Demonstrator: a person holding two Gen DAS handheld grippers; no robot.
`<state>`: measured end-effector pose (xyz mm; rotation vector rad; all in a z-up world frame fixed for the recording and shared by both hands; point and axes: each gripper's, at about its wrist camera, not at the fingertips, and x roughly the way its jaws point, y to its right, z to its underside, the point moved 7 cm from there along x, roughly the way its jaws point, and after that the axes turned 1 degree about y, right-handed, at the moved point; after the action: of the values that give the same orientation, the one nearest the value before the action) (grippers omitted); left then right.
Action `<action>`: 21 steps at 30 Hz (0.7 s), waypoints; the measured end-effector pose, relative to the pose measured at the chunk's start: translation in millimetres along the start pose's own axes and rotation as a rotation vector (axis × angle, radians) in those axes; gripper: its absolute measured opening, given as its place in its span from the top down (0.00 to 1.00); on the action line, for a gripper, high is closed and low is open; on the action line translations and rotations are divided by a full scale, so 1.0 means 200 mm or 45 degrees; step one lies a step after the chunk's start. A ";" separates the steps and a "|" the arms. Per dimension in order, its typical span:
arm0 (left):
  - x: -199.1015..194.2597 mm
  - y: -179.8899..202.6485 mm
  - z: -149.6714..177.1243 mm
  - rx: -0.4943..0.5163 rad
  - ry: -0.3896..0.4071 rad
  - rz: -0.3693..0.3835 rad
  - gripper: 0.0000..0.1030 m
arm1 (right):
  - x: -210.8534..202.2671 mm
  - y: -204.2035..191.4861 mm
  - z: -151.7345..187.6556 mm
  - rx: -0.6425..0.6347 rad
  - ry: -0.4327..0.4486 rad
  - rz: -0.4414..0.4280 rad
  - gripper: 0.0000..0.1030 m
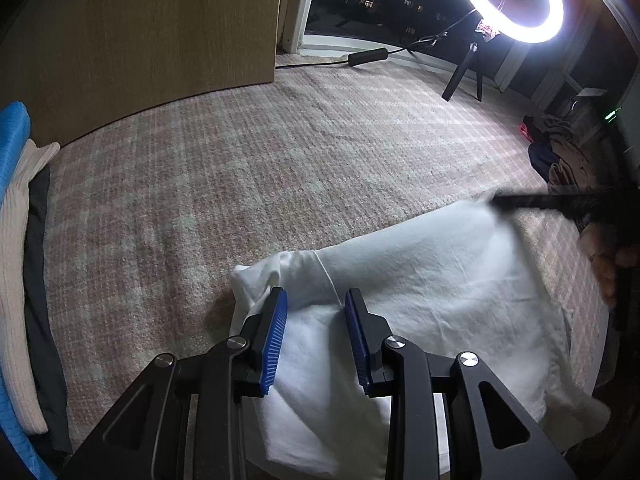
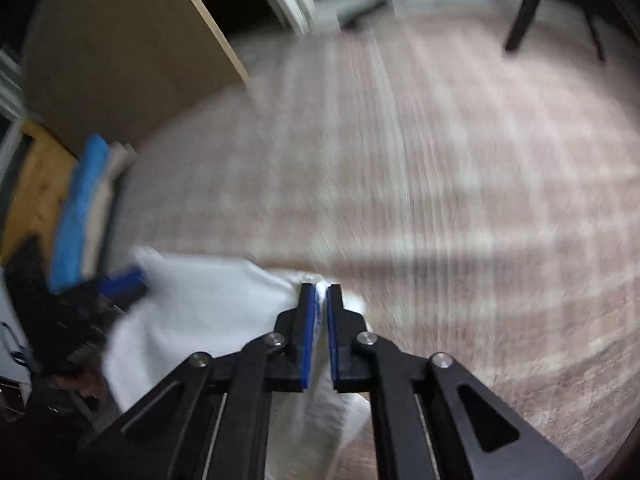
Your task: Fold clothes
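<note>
A white garment [image 1: 420, 280] lies on the plaid carpet [image 1: 248, 168], bunched and partly lifted. The left gripper [image 1: 316, 334] stands over its near-left corner, jaws a moderate way apart with a fold of the cloth bulging up between the blue pads [image 1: 276, 340]; whether the pads press on it I cannot tell. In that view the right gripper [image 1: 496, 200] meets the garment's far edge at about 2 o'clock from the left one. Its own view, blurred, shows the jaws nearly together on a thin edge of the white cloth — the rest spreads toward 9 o'clock. Folded clothes [image 1: 16, 240] are stacked at the carpet's left edge.
</note>
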<state>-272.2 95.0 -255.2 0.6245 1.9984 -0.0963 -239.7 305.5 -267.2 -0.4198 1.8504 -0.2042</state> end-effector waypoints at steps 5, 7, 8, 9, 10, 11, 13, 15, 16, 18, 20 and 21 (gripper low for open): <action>-0.01 -0.01 0.00 -0.023 -0.009 0.032 0.72 | -0.20 0.03 -0.06 0.018 0.144 0.123 0.82; -0.01 -0.02 0.00 -0.049 -0.008 0.042 0.72 | -0.24 -0.05 -0.11 -0.022 0.234 0.102 0.82; -0.02 -0.02 -0.01 -0.056 -0.005 0.042 0.72 | -0.23 -0.10 -0.13 -0.080 0.231 0.090 0.82; -0.03 -0.02 -0.01 -0.061 -0.003 0.039 0.72 | -0.19 -0.16 -0.11 -0.133 0.196 0.082 0.82; -0.04 -0.02 -0.02 -0.066 0.000 0.035 0.72 | -0.13 -0.22 -0.09 -0.184 0.131 0.057 0.82; -0.04 -0.01 -0.03 -0.056 0.000 0.020 0.72 | -0.06 -0.25 -0.09 -0.218 0.087 0.058 0.82; -0.06 -0.01 -0.04 -0.030 0.000 -0.015 0.72 | 0.08 -0.26 -0.07 -0.284 -0.002 0.148 0.87; -0.09 -0.04 -0.05 -0.050 0.004 -0.025 0.72 | 0.10 -0.24 -0.09 -0.297 -0.004 0.239 0.92; -0.12 -0.06 -0.04 -0.067 0.008 -0.026 0.72 | 0.05 -0.24 -0.12 -0.282 0.031 0.254 0.89; -0.18 -0.14 -0.01 -0.128 -0.001 -0.025 0.69 | -0.08 -0.26 -0.12 -0.223 0.095 0.207 0.81; -0.24 -0.20 0.04 -0.205 -0.031 0.028 0.56 | -0.23 -0.26 -0.09 -0.159 0.140 0.130 0.57; -0.27 -0.24 0.07 -0.263 -0.049 0.055 0.56 | -0.24 -0.26 -0.05 -0.133 0.139 0.130 0.44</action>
<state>-263.1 27.7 -226.3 0.5285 1.9262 0.1217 -227.7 275.9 -203.5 -0.3915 1.9902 -0.0614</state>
